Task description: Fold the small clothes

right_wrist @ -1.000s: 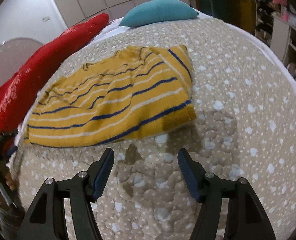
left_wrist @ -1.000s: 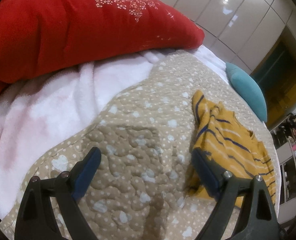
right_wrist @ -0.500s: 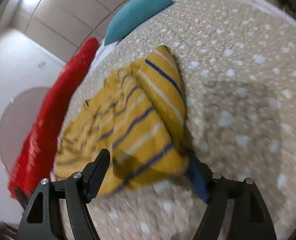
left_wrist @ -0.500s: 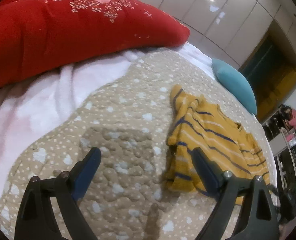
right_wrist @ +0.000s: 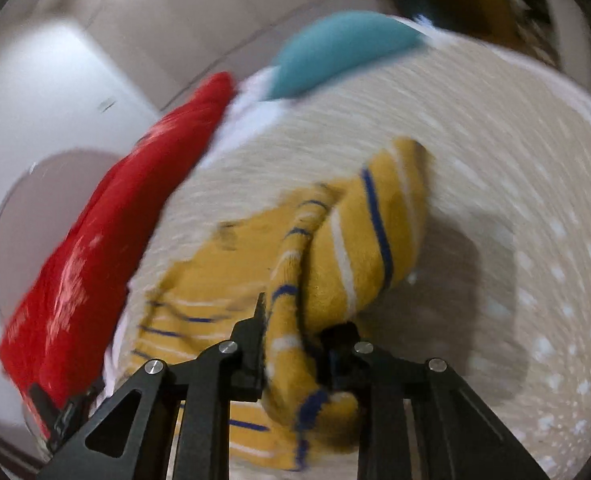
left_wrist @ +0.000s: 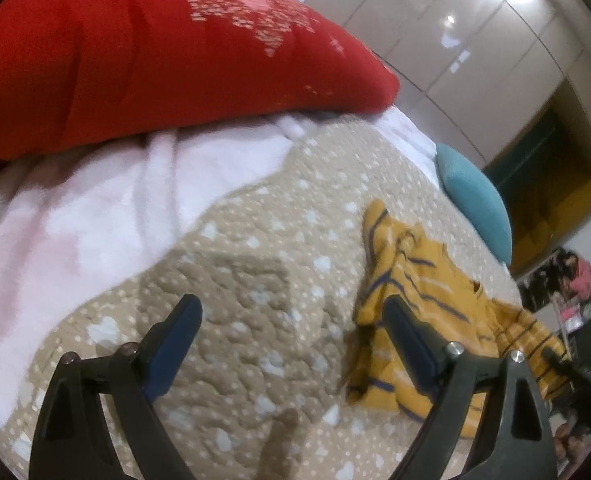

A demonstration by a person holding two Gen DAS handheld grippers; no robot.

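Since the earlier frames the right gripper point(right_wrist: 295, 332) has closed on the near edge of the striped yellow shirt point(right_wrist: 347, 248) and is lifting it, so the cloth that was lying flat is now bunching up between its jaws, while the left gripper point(left_wrist: 291, 344) is staying wide apart and has barely shifted. Going by the left wrist view first: one striped yellow shirt point(left_wrist: 415, 300) is lying crumpled on the beige quilt point(left_wrist: 255, 280), just beside the gripper's right finger point(left_wrist: 407, 340) and partly hidden behind it; whether finger and cloth are touching cannot be told. One red pillow point(left_wrist: 155, 52) is sitting at the far end on one white blanket point(left_wrist: 115, 208), and one teal cushion point(left_wrist: 475, 204) is resting beyond the shirt. The left gripper is hovering low over the quilt, pointing along the bed with its two fingers spread and nothing between them. Turning to the right wrist view, which is blurring heavily: the right gripper is pinching a thick fold of the shirt, its two fingers pressed in on the fabric from either side, and the cloth is rising in a roll above the quilt point(right_wrist: 515, 200). The same single red pillow point(right_wrist: 107, 240) is showing at the left and the one teal cushion point(right_wrist: 335, 52) at the top. The gripper is tilting toward the left.
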